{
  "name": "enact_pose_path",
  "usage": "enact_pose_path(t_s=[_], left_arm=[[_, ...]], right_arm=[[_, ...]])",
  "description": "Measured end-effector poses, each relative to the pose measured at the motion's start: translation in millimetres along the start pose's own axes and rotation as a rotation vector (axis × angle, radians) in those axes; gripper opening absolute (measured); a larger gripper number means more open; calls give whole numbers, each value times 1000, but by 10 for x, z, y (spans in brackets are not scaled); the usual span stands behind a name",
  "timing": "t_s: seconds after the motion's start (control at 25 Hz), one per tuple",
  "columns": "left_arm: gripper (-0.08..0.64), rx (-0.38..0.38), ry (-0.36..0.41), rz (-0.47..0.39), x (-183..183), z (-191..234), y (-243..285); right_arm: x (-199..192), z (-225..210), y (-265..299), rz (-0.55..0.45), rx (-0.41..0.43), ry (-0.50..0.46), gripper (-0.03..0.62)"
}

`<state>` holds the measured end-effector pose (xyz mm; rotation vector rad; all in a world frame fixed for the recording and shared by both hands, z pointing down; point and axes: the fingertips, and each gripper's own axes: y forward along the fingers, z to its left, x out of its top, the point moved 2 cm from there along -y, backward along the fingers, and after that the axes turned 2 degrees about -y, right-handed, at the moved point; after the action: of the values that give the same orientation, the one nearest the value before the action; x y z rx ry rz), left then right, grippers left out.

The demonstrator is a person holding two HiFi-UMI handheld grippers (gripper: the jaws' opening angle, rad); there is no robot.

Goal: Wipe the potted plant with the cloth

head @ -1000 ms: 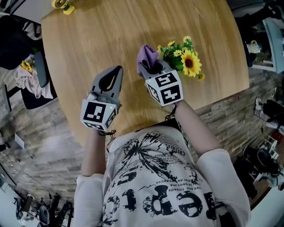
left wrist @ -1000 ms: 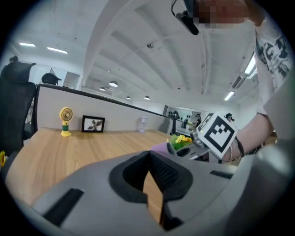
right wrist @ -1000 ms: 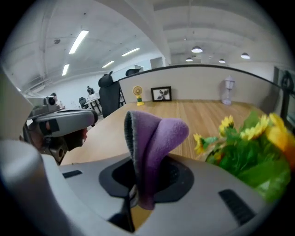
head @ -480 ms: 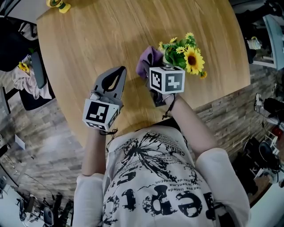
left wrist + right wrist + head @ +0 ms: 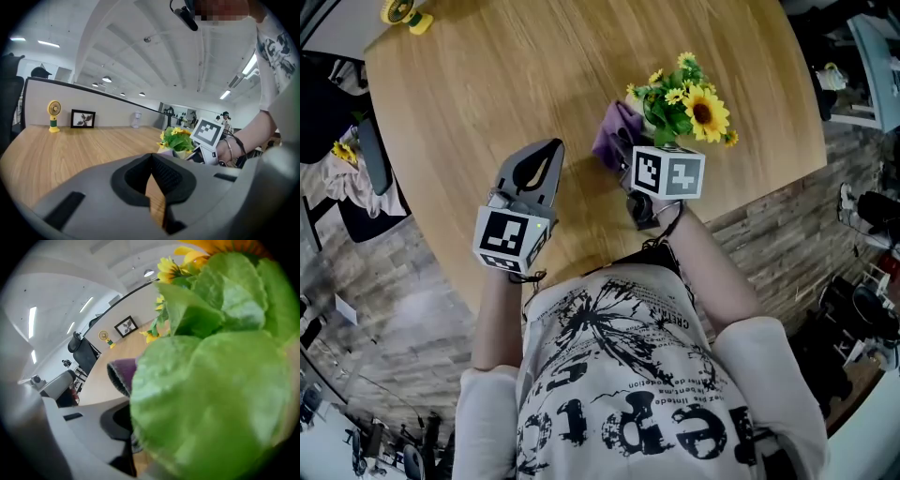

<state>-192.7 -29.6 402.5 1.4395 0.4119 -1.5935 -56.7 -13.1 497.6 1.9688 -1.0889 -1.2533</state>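
The potted plant (image 5: 682,97), with yellow sunflowers and green leaves, stands on the round wooden table (image 5: 487,84) towards its right edge. A purple cloth (image 5: 617,136) is bunched against the plant's left side, and my right gripper (image 5: 636,155) is shut on it, pointing steeply down under its marker cube. In the right gripper view the leaves (image 5: 220,380) fill most of the picture, with the cloth (image 5: 121,373) showing just above the right gripper (image 5: 130,439). My left gripper (image 5: 551,150) hangs shut and empty to the left of the plant. From the left gripper (image 5: 151,159) the plant (image 5: 178,139) is seen ahead on the right.
A small yellow fan (image 5: 405,13) stands at the table's far left edge; the fan (image 5: 54,115) and a framed picture (image 5: 83,118) are set before a low partition. A dark chair (image 5: 328,103) is off the table's left side. The table's near edge runs just below both grippers.
My right gripper has rolled, so its marker cube shows another face, and has moved down and right, carrying the cloth against the plant's left side. The left gripper has barely shifted.
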Motion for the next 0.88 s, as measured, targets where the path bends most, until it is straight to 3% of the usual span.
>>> enact_pose_path(t_s=[0.44, 0.88], left_arm=[[3, -49, 19, 10, -28, -232, 106], [5, -105, 43, 29, -87, -642, 386]], right_arm=[[-278, -136, -267, 18, 0, 6, 89], [-524, -580, -694, 141, -25, -194, 86]])
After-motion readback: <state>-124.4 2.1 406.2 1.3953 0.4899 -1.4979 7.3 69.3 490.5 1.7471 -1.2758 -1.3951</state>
